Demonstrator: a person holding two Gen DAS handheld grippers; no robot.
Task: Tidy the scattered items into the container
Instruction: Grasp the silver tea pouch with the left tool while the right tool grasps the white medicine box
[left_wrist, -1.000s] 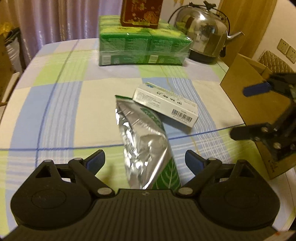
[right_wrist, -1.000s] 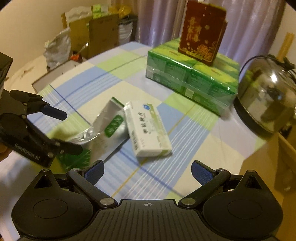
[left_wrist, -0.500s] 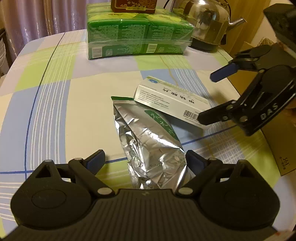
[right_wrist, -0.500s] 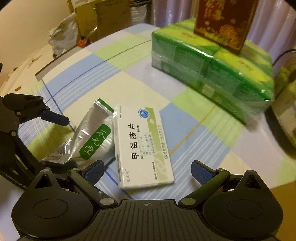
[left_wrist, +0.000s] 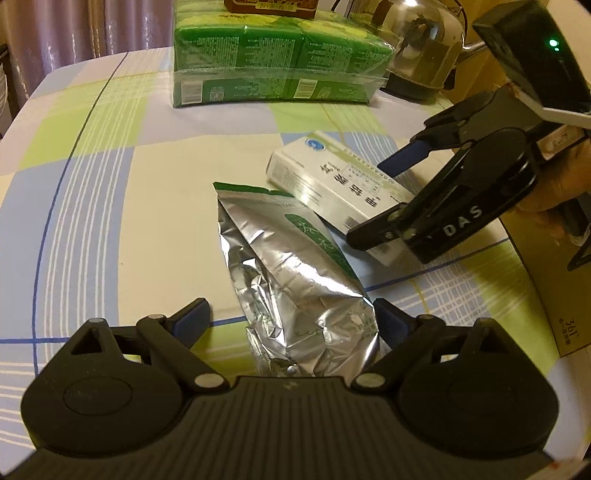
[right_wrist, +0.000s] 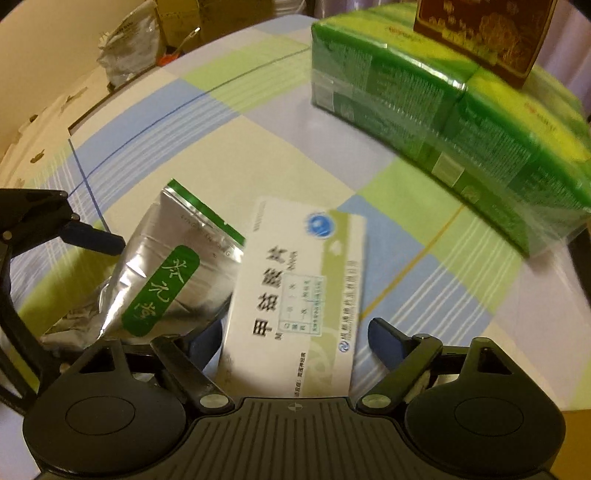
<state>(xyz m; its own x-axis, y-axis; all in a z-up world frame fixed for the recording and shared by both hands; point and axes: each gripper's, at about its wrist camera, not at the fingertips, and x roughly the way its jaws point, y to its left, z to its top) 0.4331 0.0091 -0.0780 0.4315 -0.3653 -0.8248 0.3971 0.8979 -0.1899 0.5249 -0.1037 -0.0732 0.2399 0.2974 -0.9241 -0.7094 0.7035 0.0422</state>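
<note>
Left claw (left_wrist: 291, 321) spread around foil pouch (left_wrist: 295, 280) — right claw (right_wrist: 291, 339) spread around white medicine box (right_wrist: 295, 295) on worktop (left_wrist: 147, 192).

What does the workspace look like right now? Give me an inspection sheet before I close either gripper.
Surface: checked tablecloth in blue, green and cream.
Job's things: silver foil pouch lying flat; white medicine box resting partly on its top edge; cardboard box at the table's right edge.
Clutter: green wrapped multipack with a dark red box on top; steel kettle.
Grippers: left gripper open, straddling the pouch's end; right gripper open, straddling the medicine box.
Cables: nothing seen.
Surroundings: purple curtain; boxes and bags beyond the table.
</note>
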